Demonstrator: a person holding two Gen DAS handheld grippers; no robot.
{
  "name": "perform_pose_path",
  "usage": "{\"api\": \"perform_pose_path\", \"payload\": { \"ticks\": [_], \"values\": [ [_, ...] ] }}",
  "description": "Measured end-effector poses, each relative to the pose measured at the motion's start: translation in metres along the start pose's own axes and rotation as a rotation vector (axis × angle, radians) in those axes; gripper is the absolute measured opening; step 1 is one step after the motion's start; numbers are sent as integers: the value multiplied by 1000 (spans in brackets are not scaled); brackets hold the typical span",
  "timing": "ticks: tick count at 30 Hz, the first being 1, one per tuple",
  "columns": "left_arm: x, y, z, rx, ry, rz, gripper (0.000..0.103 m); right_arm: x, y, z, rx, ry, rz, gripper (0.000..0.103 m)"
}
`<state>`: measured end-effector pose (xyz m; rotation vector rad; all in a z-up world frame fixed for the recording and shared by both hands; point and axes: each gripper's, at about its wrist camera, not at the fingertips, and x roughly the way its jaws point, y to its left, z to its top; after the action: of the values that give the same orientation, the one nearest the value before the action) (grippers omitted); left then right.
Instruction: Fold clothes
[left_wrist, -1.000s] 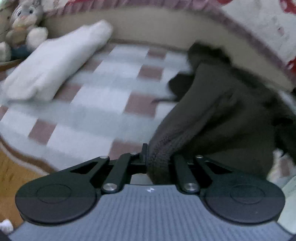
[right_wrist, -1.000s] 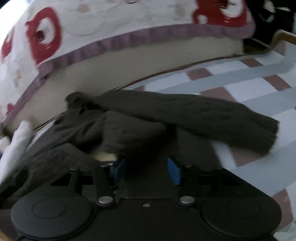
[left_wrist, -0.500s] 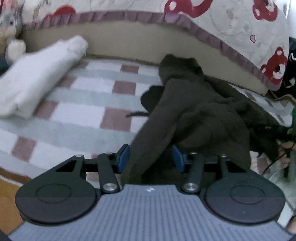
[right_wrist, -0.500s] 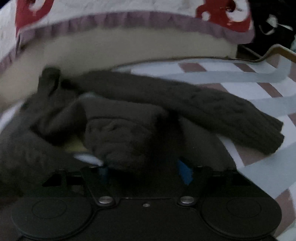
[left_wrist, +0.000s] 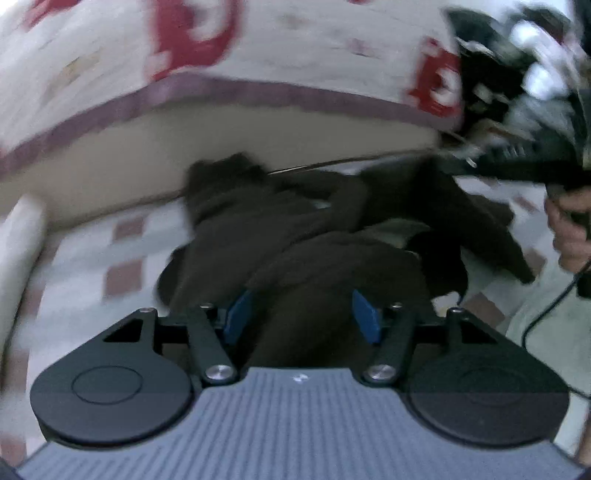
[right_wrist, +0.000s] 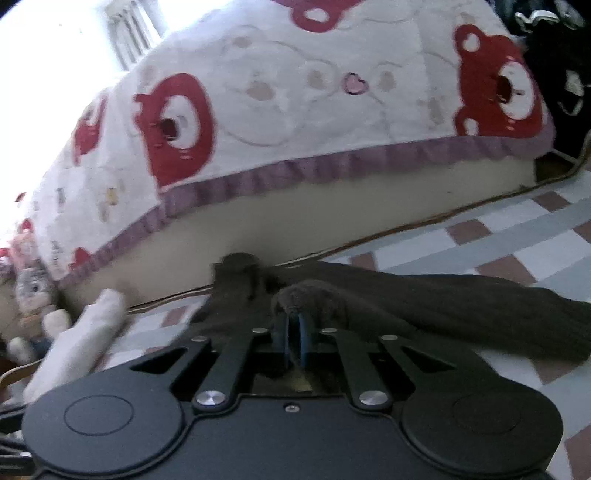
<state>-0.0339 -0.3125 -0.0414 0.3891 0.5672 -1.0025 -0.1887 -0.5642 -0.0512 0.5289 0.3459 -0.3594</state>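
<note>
In the left wrist view, the left gripper (left_wrist: 301, 314) is pointing down over the near end of one dark brown knitted sweater (left_wrist: 295, 236), which is lying crumpled on the checked blanket (left_wrist: 122, 273); its jaws are opening, the blue pads (left_wrist: 238, 314) standing apart with cloth lying between them but not pressed; the garment is stretching away from this gripper towards the cream bed base (left_wrist: 207, 147), with one part trailing off to the right; at the right edge a hand (left_wrist: 570, 229) is gripping the handle of the other tool, so both tools are sitting close over the same heap; one white garment (left_wrist: 20, 266) is lying at the left edge.

In the right wrist view, the right gripper (right_wrist: 293, 334) is clamped tight on a raised fold of the sweater (right_wrist: 443, 306), the two pads nearly meeting with a ridge of knit bulging above them; one sleeve is running long and flat to the right across the blanket (right_wrist: 517, 236), so the long axis is lying crosswise to this gripper; judging from this, the right side is the nearer one for pulling it straight; one white garment (right_wrist: 85, 332) and one plush toy (right_wrist: 33, 288) are lying to the left, under one bear-print quilt (right_wrist: 314, 92).
</note>
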Motion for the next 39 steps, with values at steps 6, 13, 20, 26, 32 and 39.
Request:
{"api": "perform_pose_path", "payload": {
  "ticks": [6,13,20,26,32,39],
  "values": [
    [53,-35,29,157,53,-42,62,-6,6,-14,21,17,52,7],
    [72,-54,47,138,18,-124,62,-14,4,-37,193,36,196,7],
    [67,-50,49,215,56,-57,62,-21,13,-38,244,74,269,7],
    [63,13,62,-207,187,-256,63,-24,15,-36,229,104,270,7],
    [74,37,65,-523,223,-329,63,-11,12,-42,274,172,297,7],
    [104,18,50,-639,362,-414,63,-7,25,-49,218,230,338,7]
  ]
}}
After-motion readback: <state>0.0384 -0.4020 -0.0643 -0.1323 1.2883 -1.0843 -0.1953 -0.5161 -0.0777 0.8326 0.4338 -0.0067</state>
